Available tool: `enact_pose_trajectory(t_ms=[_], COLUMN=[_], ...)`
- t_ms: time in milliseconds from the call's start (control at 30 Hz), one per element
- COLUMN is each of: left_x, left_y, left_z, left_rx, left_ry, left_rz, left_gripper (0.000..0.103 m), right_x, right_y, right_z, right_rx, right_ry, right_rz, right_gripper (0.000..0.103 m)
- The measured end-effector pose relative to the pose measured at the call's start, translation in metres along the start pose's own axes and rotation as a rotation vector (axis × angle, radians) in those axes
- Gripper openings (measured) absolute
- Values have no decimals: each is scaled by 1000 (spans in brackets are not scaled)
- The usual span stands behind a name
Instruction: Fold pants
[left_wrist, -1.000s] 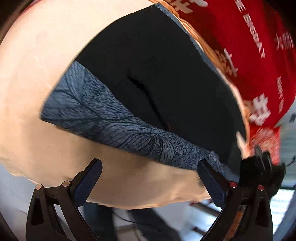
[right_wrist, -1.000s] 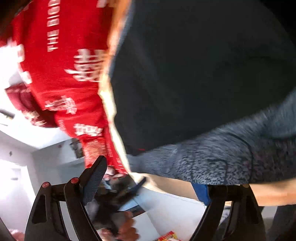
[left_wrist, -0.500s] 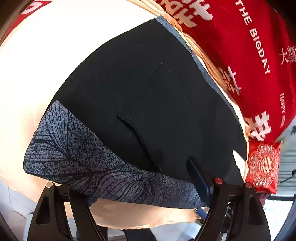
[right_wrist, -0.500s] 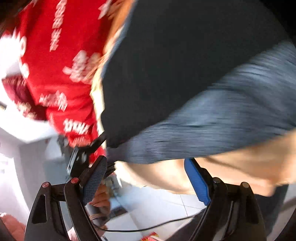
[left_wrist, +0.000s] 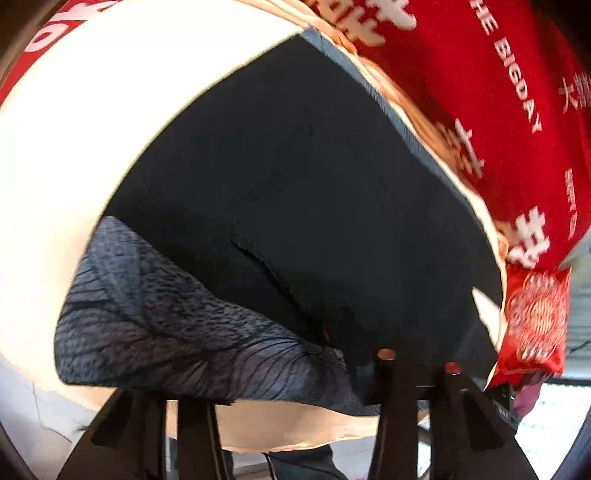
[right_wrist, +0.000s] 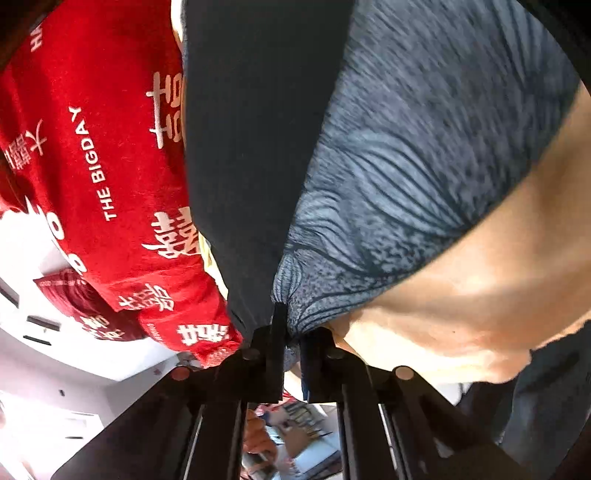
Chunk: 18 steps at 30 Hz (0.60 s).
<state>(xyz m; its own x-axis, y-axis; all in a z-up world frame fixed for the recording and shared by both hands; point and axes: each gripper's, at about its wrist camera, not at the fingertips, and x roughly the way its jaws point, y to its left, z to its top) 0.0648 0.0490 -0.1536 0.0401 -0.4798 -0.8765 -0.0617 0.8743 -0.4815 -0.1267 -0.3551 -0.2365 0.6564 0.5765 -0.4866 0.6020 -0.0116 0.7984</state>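
Observation:
Black pants (left_wrist: 295, 184) with a grey-blue leaf-patterned waistband (left_wrist: 166, 325) lie flat on a cream cloth (left_wrist: 92, 129). The near edge of the waistband drapes over my left gripper (left_wrist: 288, 376). It hides the pads, and the fabric gathers into folds between them, so the gripper is shut on the waistband. In the right wrist view my right gripper (right_wrist: 290, 328) is shut on the waistband (right_wrist: 424, 147) at the corner where it meets the black leg fabric (right_wrist: 251, 147). Creases fan out from that pinch.
A red cloth (left_wrist: 498, 110) with white lettering lies along the far side of the pants and shows as the red cloth (right_wrist: 92, 147) in the right wrist view. A red patterned packet (left_wrist: 532, 321) hangs at its end. The cream cloth's edge (right_wrist: 480, 295) drops off just behind my grippers, and a hand (right_wrist: 258, 439) shows below.
Both grippers went from open to shut on the waistband. The left one slid in under the waistband's edge. The right one rolled and moved in onto the waistband's corner.

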Motion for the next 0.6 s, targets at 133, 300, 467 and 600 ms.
enact_pose_trajectory(t_ms=[133,300,467,600], left_x=[-34,-63,-32,19], left_y=[-29,-85,-118,-123], left_z=[15,62,134,190], left_rx=[6,50,110,131], left_ry=[-77,-213,-265,-279], left_rz=[-12,-17,33,150], left_gripper=[42,42,45,45], right_x=[-11,-19,7,58], right_y=[64,153,201,218], right_z=[11,56,127,195], right_rx=[-184,-359,-435,-474], right_ry=[64,126,151,165], right_rz=[-70,-121,-167,-238], right_gripper=[6,6,6,6])
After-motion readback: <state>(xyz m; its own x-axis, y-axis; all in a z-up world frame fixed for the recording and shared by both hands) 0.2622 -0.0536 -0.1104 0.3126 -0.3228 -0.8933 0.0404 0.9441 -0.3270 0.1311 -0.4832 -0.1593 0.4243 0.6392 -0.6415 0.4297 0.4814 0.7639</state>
